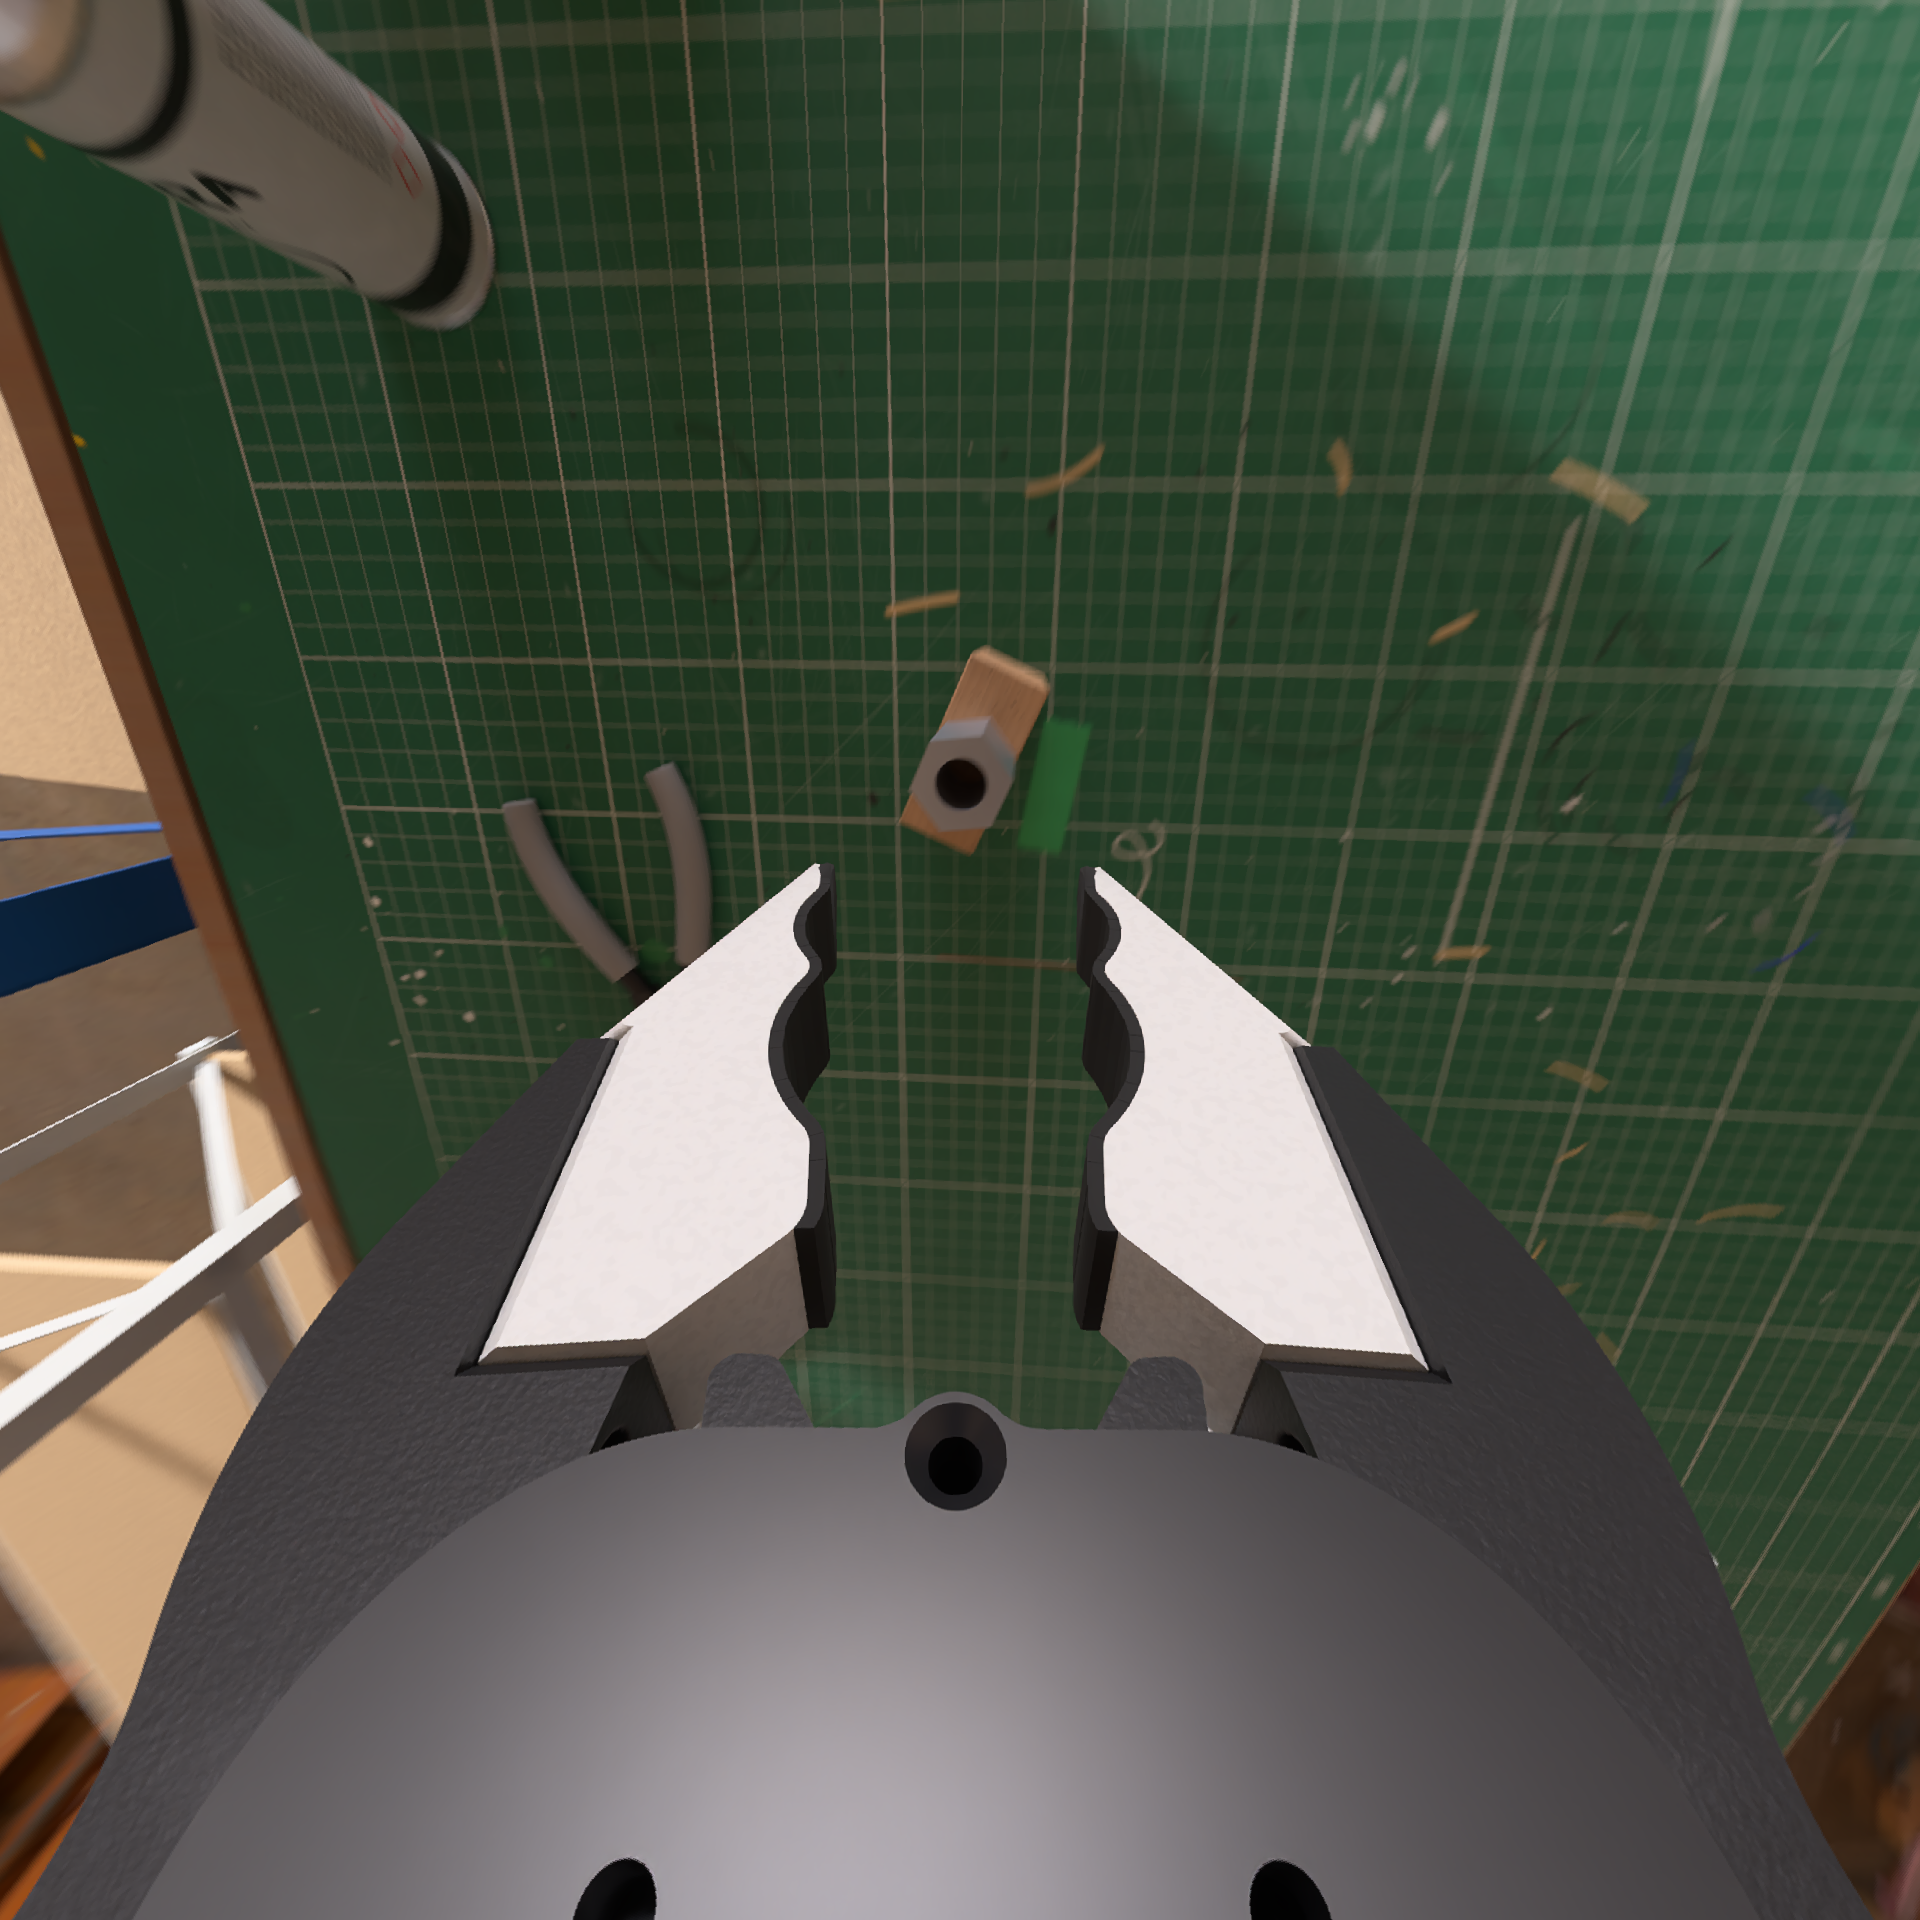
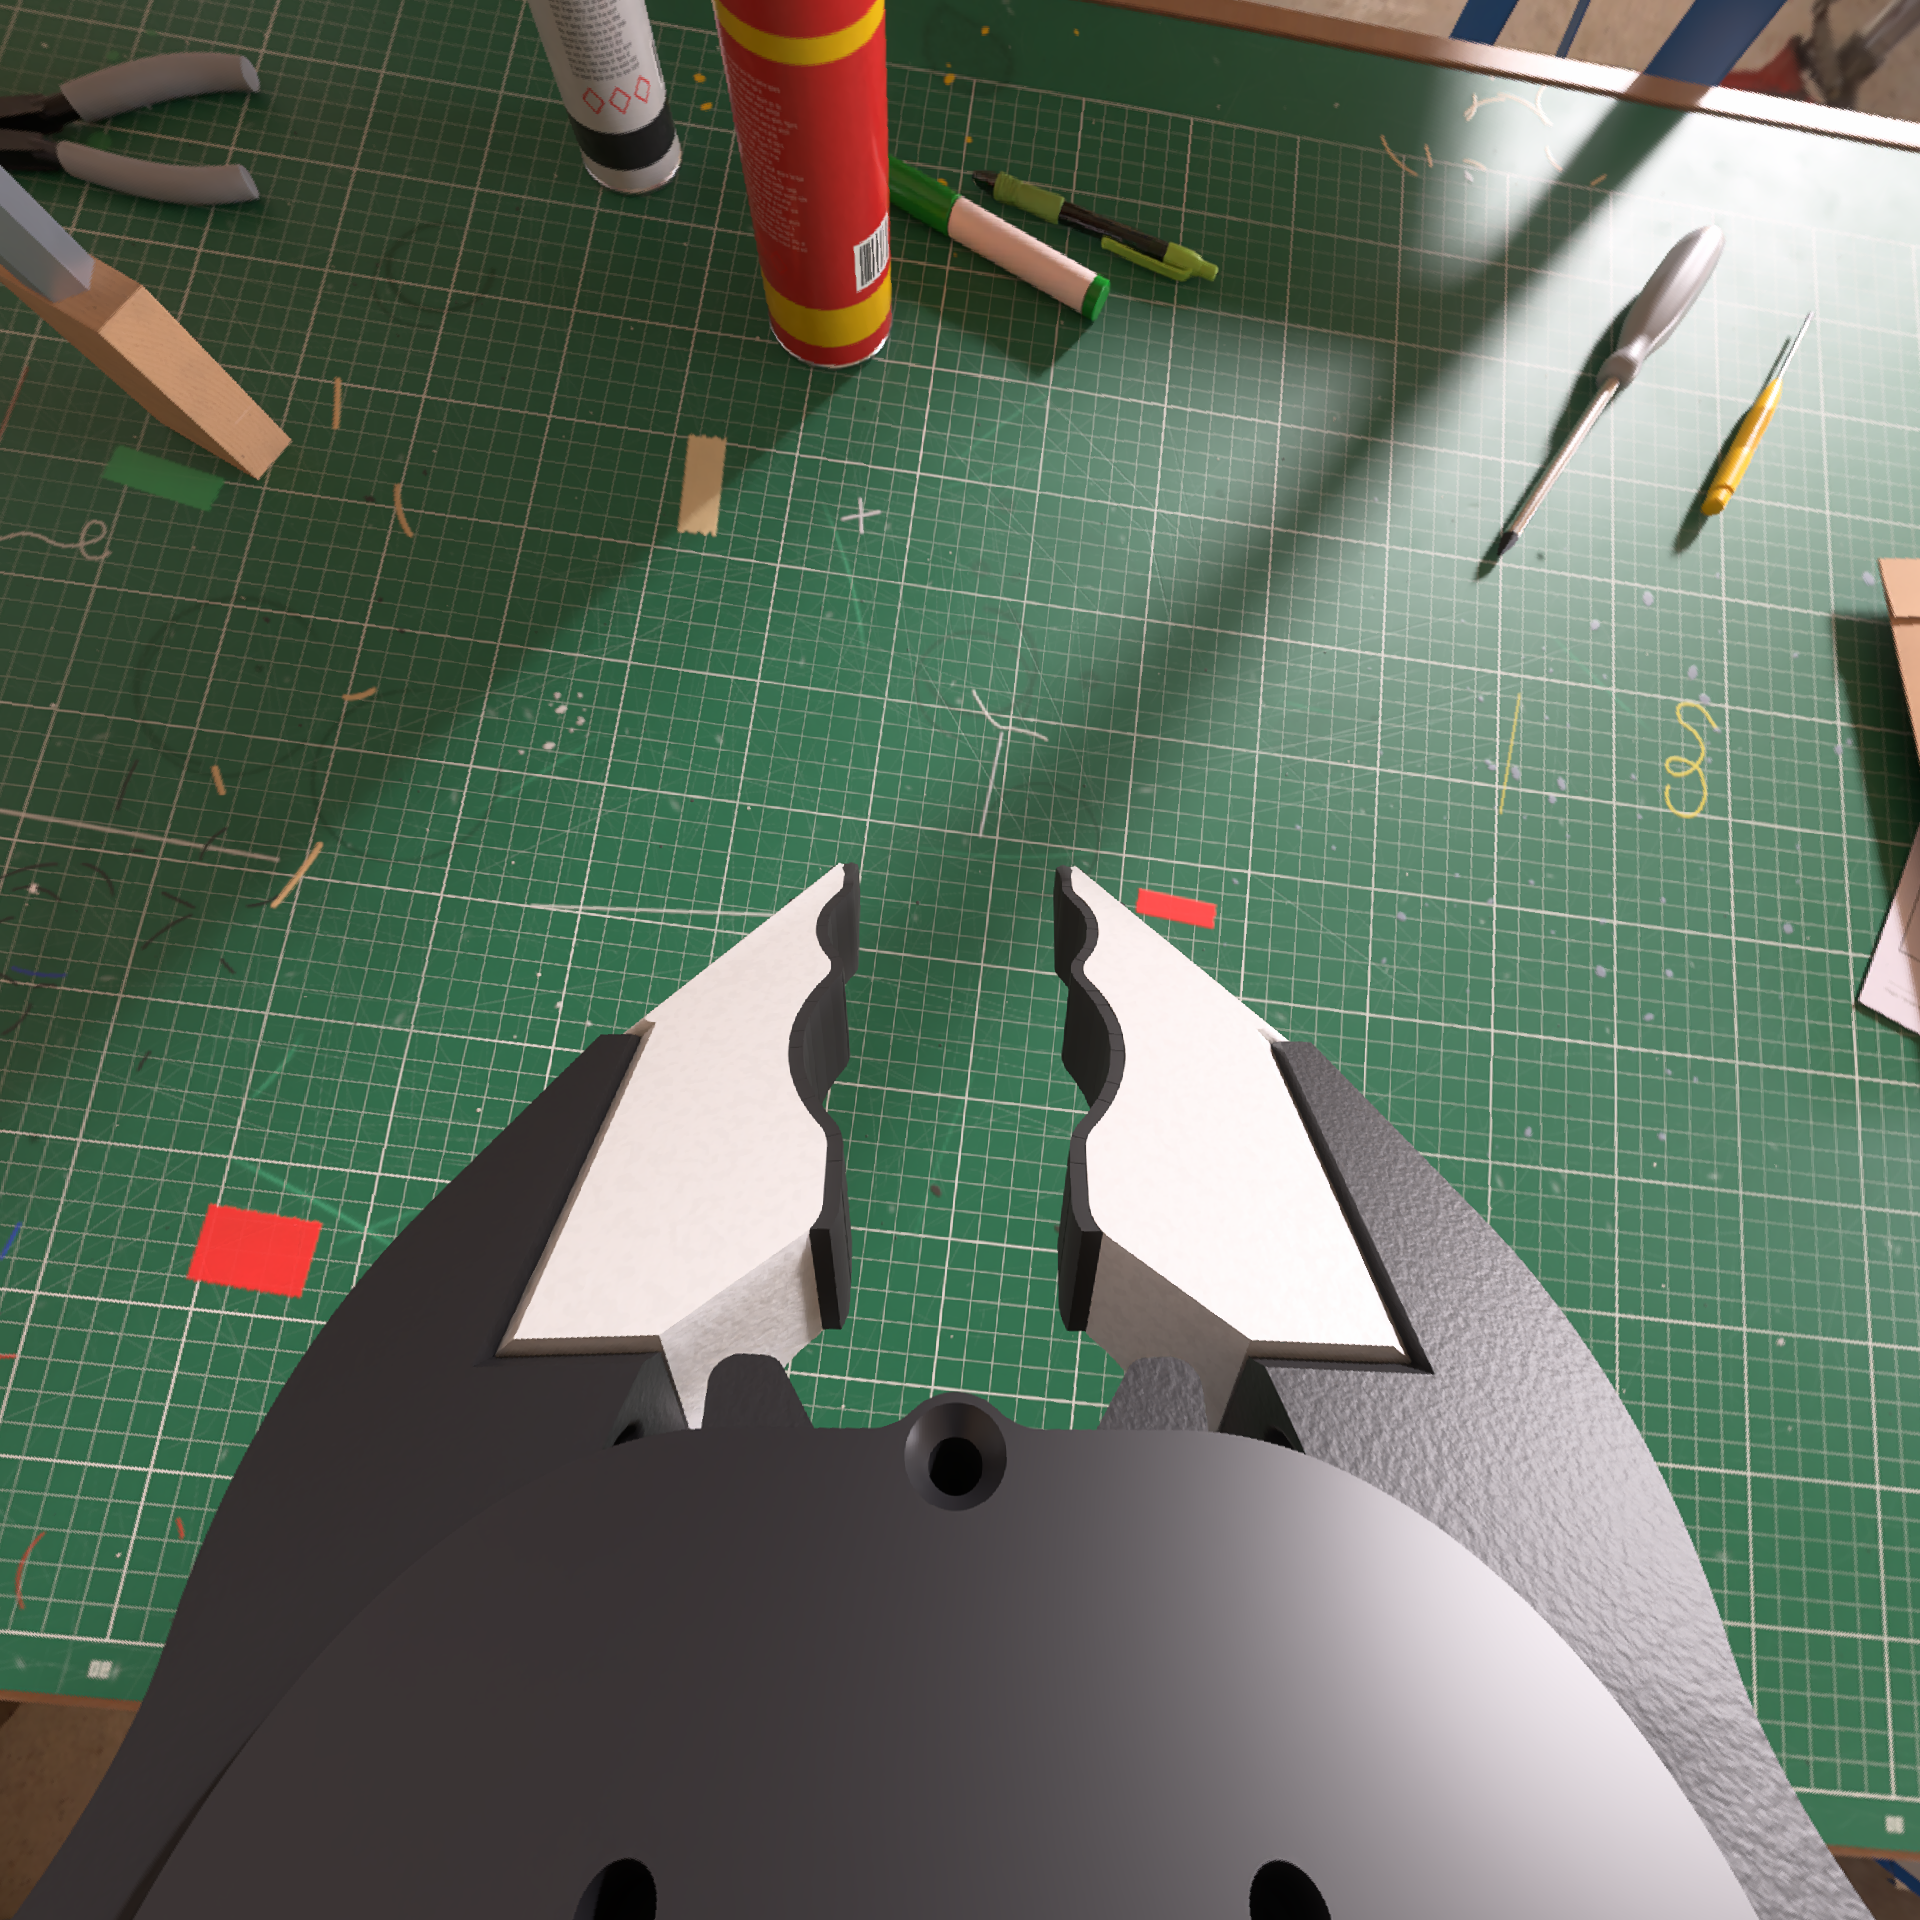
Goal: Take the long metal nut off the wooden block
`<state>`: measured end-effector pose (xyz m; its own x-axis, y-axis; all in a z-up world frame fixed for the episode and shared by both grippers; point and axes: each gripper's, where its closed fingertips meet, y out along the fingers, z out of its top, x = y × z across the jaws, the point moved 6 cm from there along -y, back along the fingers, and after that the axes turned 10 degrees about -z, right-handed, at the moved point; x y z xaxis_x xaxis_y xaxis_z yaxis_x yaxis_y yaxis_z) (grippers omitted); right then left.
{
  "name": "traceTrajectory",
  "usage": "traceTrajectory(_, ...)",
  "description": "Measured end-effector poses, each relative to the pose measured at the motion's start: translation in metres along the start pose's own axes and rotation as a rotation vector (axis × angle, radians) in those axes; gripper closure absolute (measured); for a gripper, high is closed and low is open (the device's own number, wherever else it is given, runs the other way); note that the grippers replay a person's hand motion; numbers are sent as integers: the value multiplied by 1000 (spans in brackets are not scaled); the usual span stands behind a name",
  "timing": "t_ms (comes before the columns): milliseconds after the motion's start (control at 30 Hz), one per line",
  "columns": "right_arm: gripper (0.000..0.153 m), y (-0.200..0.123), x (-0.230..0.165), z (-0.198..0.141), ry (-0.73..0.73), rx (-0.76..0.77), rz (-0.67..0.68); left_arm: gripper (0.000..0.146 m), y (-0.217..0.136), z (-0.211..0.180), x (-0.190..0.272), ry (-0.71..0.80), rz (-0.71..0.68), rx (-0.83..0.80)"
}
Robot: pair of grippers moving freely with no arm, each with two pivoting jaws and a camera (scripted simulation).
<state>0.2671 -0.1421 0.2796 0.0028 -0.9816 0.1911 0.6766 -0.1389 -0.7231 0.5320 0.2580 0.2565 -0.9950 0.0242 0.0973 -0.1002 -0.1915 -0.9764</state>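
Note:
In the left wrist view a grey hexagonal long nut stands upright on a small wooden block on the green cutting mat; I look down its bore. My left gripper is open and empty, high above the mat, its fingertips just short of the block in the picture. In the right wrist view the block and the nut lie at the far upper left, the nut partly cut off by the frame edge. My right gripper is open and empty over bare mat, far from them.
A green tape strip lies beside the block, grey-handled pliers to its left, a white can farther off. The right wrist view shows a red can, marker, pen, screwdriver and red patches.

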Motion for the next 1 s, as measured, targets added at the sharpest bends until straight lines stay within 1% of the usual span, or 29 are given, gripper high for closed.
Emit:
traceTrajectory(133, 116, -7, -2, -8, 19, 3, -9, 98, 27, 1, -14, 40, -19, -203)
traceTrajectory(233, 116, -15, -3, -13, 25, 9, -26, 97, 45, 0, -16, 73, 0, -322)
traceTrajectory(300, 116, -21, -2, -17, 33, 12, -34, 97, 54, 1, -16, 85, -4, -365)
traceTrajectory(433, 117, -31, -2, -22, 40, 10, -51, 100, 63, 2, -24, 85, 53, -418)
traceTrajectory(600, 118, -35, -4, -27, 43, 3, -55, 97, 67, 3, -31, 112, 104, -461)
traceTrajectory(700, 119, -34, -7, -27, 39, -1, -50, 96, 67, 5, -31, 109, 90, -475)
traceTrajectory(767, 120, -33, -9, -26, 33, 1, -46, 98, 65, 6, -24, 100, 44, -449)
traceTrajectory(833, 120, -32, -10, -25, 26, 6, -43, 103, 62, 9, -13, 80, -59, -378)
traceTrajectory(900, 120, -32, -11, -24, 22, 6, -37, 106, 59, 11, -5, 57, -129, -333)
traceTrajectory(1000, 120, -30, -13, -23, 20, 0, -25, 104, 54, 10, 0, 74, -142, -307)
